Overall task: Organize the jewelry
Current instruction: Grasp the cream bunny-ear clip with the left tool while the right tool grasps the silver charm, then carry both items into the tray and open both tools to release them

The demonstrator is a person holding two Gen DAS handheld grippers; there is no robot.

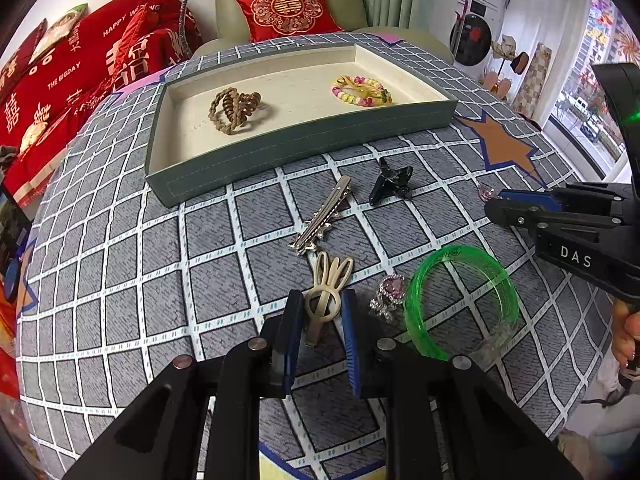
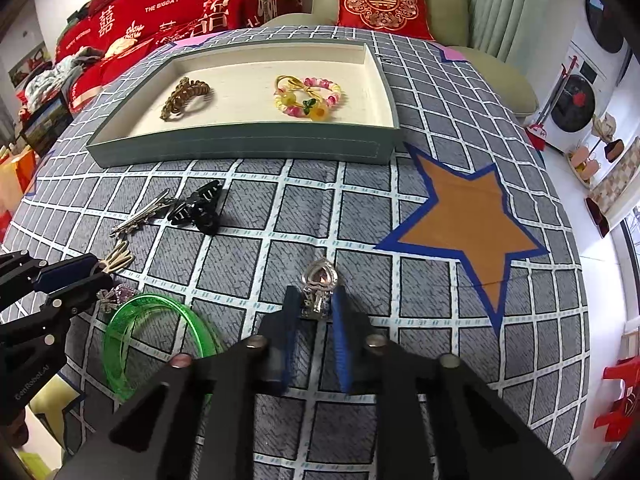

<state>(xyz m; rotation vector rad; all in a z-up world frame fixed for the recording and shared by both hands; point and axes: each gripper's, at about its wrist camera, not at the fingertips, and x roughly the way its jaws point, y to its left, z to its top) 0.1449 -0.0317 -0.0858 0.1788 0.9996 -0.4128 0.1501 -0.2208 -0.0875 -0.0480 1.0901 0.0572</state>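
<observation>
My left gripper [image 1: 322, 300] is closed around a beige bunny-ear hair clip [image 1: 327, 288] lying on the checked cloth. My right gripper [image 2: 316, 296] is closed on a silver clip with a pink heart stone [image 2: 319, 282]. A grey-green tray [image 1: 304, 142] at the back holds a brown coil hair tie [image 1: 232, 110] and a pink-yellow bead bracelet [image 1: 362, 90]. Loose on the cloth lie a silver clip [image 1: 322, 216], a black claw clip [image 1: 390, 180], a second pink heart clip [image 1: 388, 294] and a green bangle [image 1: 460, 300].
An orange star with a blue border [image 2: 464, 216] is taped on the cloth right of my right gripper. A green armchair with a red cushion [image 1: 286, 8] stands behind the table, with red bedding [image 1: 72, 72] to the left.
</observation>
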